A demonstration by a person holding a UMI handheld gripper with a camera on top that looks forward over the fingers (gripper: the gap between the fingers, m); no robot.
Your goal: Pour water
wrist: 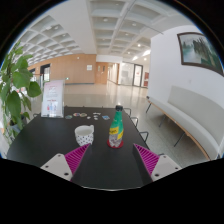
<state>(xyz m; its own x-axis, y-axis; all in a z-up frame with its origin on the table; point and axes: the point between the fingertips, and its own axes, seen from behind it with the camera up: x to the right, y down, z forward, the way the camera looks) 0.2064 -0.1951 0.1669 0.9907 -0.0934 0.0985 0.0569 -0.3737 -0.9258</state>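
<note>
1 green bottle [117, 128] upright, cap up, beyond open hand-held gripper [111, 160]

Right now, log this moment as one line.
fingers open, empty | green plastic bottle upright just ahead | clear cup beside it | dark table | pouring not started

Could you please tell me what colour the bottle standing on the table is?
The bottle is green with a darker cap, seen in the gripper view, just beyond the open fingers.
</note>
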